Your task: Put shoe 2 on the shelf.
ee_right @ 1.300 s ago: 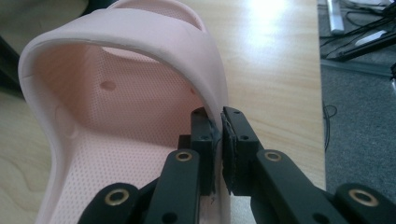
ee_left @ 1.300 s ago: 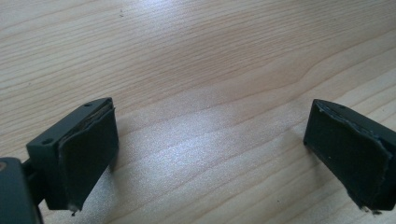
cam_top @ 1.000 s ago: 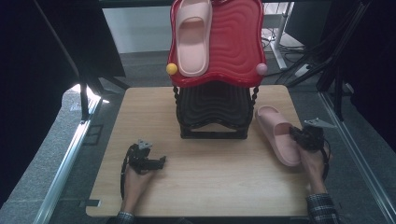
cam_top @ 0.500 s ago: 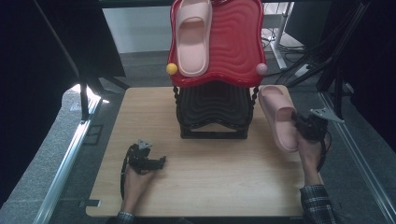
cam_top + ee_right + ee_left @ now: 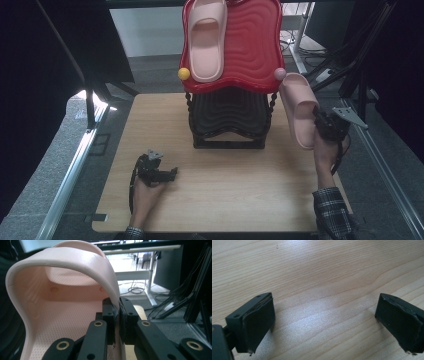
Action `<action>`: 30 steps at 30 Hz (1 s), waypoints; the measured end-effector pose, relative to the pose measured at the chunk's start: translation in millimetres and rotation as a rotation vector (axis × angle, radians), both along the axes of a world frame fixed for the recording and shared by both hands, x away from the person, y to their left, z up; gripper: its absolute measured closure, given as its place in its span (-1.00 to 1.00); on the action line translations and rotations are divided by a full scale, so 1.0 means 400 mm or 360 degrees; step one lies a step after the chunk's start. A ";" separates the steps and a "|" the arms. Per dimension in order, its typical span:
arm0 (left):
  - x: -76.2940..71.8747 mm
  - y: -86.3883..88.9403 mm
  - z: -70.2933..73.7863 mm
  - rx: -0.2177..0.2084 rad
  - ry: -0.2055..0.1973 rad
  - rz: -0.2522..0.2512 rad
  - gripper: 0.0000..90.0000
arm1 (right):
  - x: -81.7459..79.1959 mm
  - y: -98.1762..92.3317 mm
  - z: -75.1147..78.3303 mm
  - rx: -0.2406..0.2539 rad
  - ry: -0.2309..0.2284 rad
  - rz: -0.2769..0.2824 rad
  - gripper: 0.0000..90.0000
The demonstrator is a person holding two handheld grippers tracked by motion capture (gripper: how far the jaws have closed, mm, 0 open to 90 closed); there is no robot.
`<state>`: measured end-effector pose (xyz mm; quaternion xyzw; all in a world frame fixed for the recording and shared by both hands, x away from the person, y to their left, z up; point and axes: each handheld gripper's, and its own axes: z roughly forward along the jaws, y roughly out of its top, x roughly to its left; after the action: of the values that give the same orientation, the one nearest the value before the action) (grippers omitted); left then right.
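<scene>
Nearest the person, the left gripper (image 5: pixel 159 172) lies low on the wooden surface (image 5: pixel 235 200) at the front left, held by the left hand (image 5: pixel 142 192). The left gripper view adds what the high view cannot: its fingers (image 5: pixel 258 326) stand wide apart with bare wood grain between them, holding nothing.

Farther in, at the right edge, the right hand (image 5: pixel 325 152) holds the right gripper (image 5: pixel 322 125) raised above the surface. It carries a pink slipper (image 5: pixel 299 107), lifted clear of the wood and tilted, its toe end up near the rack. From above, the grip itself is too small to read. The right gripper view shows it plainly: the fingers (image 5: pixel 110 320) are pinched narrow on the edge of the slipper's strap (image 5: pixel 75 262), with the dotted footbed (image 5: pixel 67 322) spread out to their left. That view also takes in desk legs and cables on the floor beyond.

At the back centre stands a black rack (image 5: pixel 227 117) topped by a wavy red tray (image 5: pixel 250 45). A second slipper (image 5: pixel 206 37) lies on the tray's left half. A yellow ball (image 5: pixel 184 74) and a pink ball (image 5: pixel 279 74) sit at the tray's front corners, the pink one just beside the lifted slipper.
</scene>
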<state>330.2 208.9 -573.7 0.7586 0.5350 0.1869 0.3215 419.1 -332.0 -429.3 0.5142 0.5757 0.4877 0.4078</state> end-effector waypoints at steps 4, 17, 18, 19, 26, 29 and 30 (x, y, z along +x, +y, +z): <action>0.000 0.000 0.000 0.0000 0.0002 -0.0001 -0.95 | 0.012 0.005 0.020 0.0044 -0.0061 -0.0024 0.86; 0.001 0.001 -0.001 0.0002 -0.0006 -0.0004 -0.95 | 0.033 0.036 0.109 0.0120 -0.0216 -0.0091 0.86; 0.000 0.001 0.000 0.0003 -0.0002 -0.0005 -0.95 | 0.035 0.039 0.124 0.0126 -0.0237 -0.0102 0.86; 0.001 0.001 -0.001 0.0002 -0.0005 -0.0004 -0.95 | 0.035 0.040 0.130 0.0129 -0.0246 -0.0104 0.86; 0.001 0.001 -0.001 0.0003 -0.0006 -0.0005 -0.95 | 0.042 0.054 0.179 0.0143 -0.0342 -0.0135 0.86; 0.001 0.000 -0.001 -0.0003 -0.0009 0.0000 -0.95 | 0.042 0.063 0.198 0.0130 -0.0392 -0.0145 0.86; 0.001 0.000 0.000 -0.0001 -0.0006 -0.0001 -0.95 | 0.043 0.067 0.204 0.0130 -0.0411 -0.0144 0.86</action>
<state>330.5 209.0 -573.9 0.7584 0.5342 0.1880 0.3226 436.1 -305.2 -347.7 0.4888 0.4745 0.5538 0.4788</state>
